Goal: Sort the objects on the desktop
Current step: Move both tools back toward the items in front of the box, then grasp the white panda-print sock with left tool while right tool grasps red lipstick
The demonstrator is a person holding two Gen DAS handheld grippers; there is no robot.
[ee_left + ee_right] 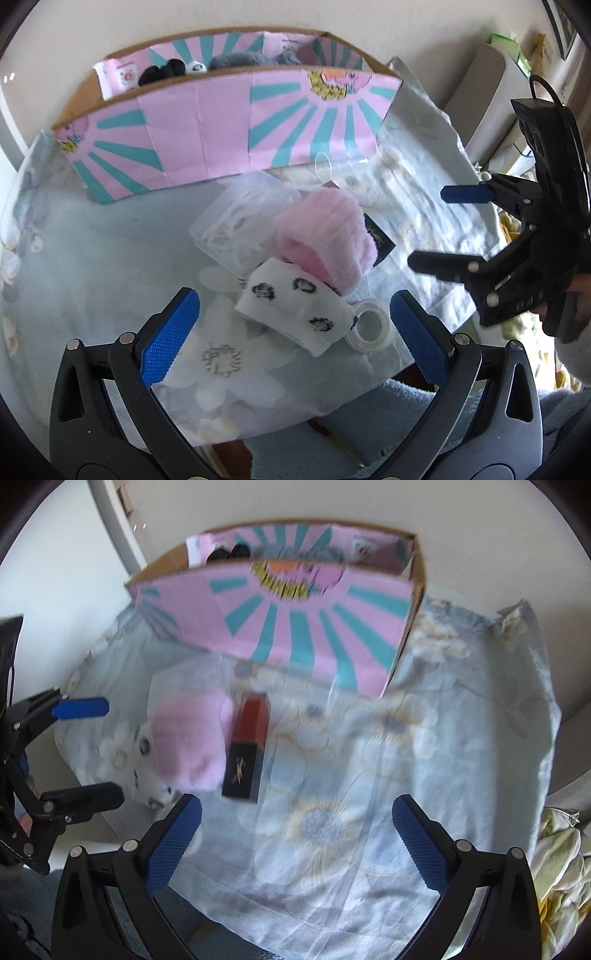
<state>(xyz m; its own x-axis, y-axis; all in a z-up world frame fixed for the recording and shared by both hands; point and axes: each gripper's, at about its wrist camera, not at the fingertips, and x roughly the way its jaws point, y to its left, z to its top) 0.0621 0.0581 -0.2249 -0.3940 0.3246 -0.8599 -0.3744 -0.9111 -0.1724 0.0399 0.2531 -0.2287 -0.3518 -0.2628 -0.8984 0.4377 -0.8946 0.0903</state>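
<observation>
A pile lies on the floral cloth (92, 258): a fluffy pink sock (325, 240), a white sock with dark spots (291, 306), a clear tape roll (369, 325) and a clear plastic box (240, 221). My left gripper (295, 332) is open and empty, just short of the white sock. My right gripper (295, 834) is open and empty above the cloth; it also shows at the right of the left wrist view (428, 229). A red and black lipstick box (247, 746) lies beside the pink sock (188, 738).
A pink and teal cardboard box (229, 133) stands at the back against the wall, with dark and grey soft items inside. It also shows in the right wrist view (288, 627). A crumpled yellowish cloth (561, 867) lies off the table's right edge.
</observation>
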